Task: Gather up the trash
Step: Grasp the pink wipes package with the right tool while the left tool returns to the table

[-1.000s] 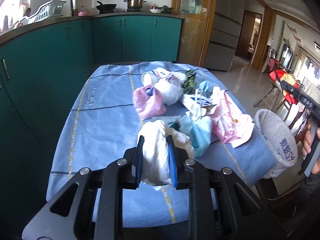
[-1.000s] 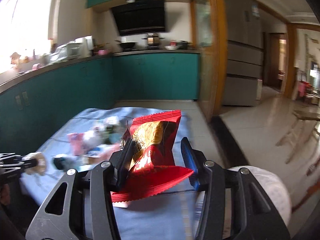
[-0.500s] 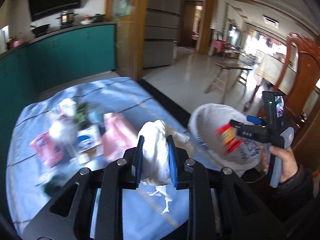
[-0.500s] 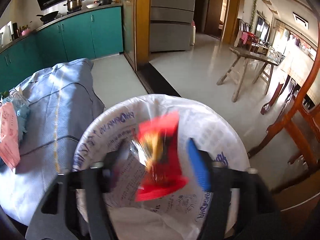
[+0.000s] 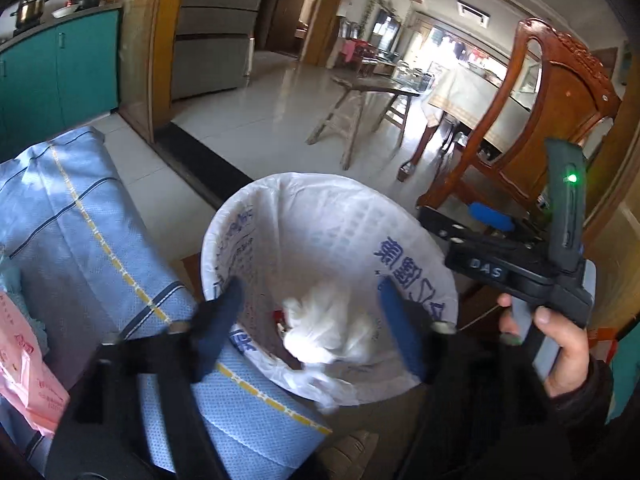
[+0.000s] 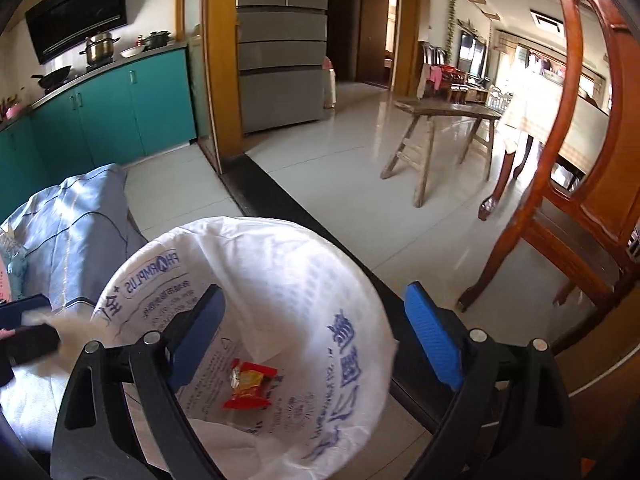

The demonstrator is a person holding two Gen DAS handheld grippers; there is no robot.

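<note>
Down goes the white crumpled wad (image 5: 326, 330), loose between the spread fingers of the left gripper (image 5: 312, 320) and dropping into the lined trash bin (image 5: 248, 216). Those jaws are opening right now, pads clear of the wad on both sides, so nothing is gripped. In the right wrist view the red snack wrapper (image 6: 249, 385) lies on the bin's floor, at about six o'clock of the opening, and the right gripper (image 6: 316, 332) hangs above it with its jaws opening too, nothing between them. From the left camera that right gripper (image 5: 490, 216) sits at three o'clock of the bin, held in the person's right hand (image 5: 556, 344).

Where does that leave the job? Two pieces look delivered, wrapper in, wad on its way in. But it is not finished: at nine o'clock of the left view a pink plastic bag (image 5: 24, 368) lies on the table, with a bit of pale blue stuff just above it, so I would judge more trips are needed. How much more sits out of frame, I cannot tell.

The table wears a blue cloth with yellow and dark stripes (image 5: 92, 248), its corner just beside the bin. Around it: teal kitchen cabinets (image 6: 120, 116) at ten o'clock with pots on the counter, a grey fridge (image 6: 282, 40) at twelve, pale glossy floor tiles, a wooden stool (image 6: 440, 120) at two o'clock, and a carved wooden chair (image 6: 580, 160) close on the right.
</note>
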